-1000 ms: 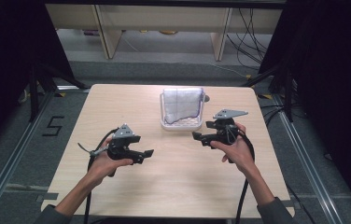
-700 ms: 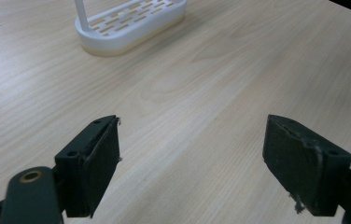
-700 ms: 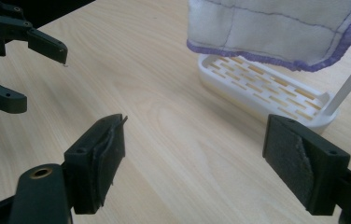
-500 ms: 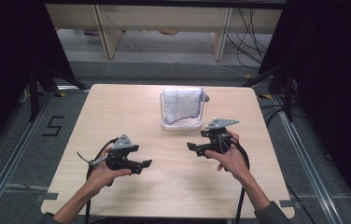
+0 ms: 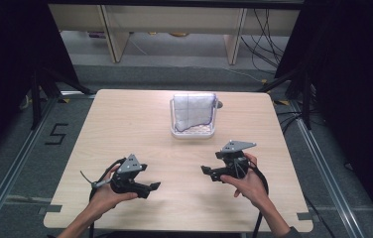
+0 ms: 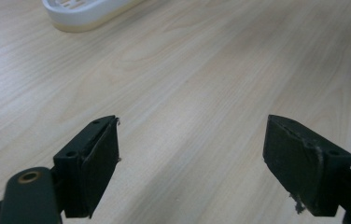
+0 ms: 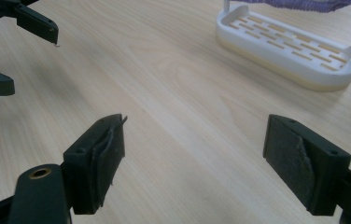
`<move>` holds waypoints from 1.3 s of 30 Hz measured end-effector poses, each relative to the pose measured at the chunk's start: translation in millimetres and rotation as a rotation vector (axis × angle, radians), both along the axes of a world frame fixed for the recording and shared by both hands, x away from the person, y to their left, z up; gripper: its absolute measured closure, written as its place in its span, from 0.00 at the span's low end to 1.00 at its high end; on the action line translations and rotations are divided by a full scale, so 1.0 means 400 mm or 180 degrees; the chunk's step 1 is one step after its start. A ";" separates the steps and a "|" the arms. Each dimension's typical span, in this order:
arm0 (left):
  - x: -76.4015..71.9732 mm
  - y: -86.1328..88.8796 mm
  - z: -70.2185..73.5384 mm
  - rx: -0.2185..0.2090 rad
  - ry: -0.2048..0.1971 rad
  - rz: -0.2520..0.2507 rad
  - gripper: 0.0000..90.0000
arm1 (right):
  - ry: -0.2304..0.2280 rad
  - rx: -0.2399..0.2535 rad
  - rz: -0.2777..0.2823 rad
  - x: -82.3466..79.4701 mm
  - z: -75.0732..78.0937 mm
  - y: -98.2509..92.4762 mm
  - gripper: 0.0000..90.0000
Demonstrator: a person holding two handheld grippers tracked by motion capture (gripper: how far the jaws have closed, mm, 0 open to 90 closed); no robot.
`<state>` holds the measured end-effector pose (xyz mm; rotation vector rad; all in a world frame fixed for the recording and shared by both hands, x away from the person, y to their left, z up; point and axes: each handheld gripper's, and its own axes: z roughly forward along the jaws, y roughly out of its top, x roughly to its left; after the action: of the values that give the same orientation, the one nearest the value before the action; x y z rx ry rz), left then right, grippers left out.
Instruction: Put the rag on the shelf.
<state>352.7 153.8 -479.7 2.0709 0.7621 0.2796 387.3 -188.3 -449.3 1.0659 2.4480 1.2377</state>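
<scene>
Hovering wide open and empty, left tongs [image 6: 190,158], right tongs [image 7: 194,161], cloth [image 5: 193,110] draped over rack [image 7: 295,49]

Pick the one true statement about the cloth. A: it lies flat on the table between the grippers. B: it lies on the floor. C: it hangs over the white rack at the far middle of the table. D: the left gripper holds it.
C: in the high view the cloth drapes over the white rack, far from both the left gripper and the right gripper, whose jaws stand open and hold nothing.
</scene>
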 end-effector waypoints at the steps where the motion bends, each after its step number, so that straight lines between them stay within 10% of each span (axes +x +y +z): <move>1: -0.003 0.001 -0.001 0.0017 0.0004 -0.0020 0.20 | 0.0008 -0.0005 -0.0001 -0.003 -0.002 0.000 0.24; 39: -0.110 0.028 -0.071 0.0160 0.0186 -0.0095 0.18 | 0.0246 -0.0318 0.0197 -0.154 -0.118 -0.006 0.19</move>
<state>308.5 164.9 -508.0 2.1442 0.7654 0.2245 325.8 -190.8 -496.6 1.0372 2.5893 1.0977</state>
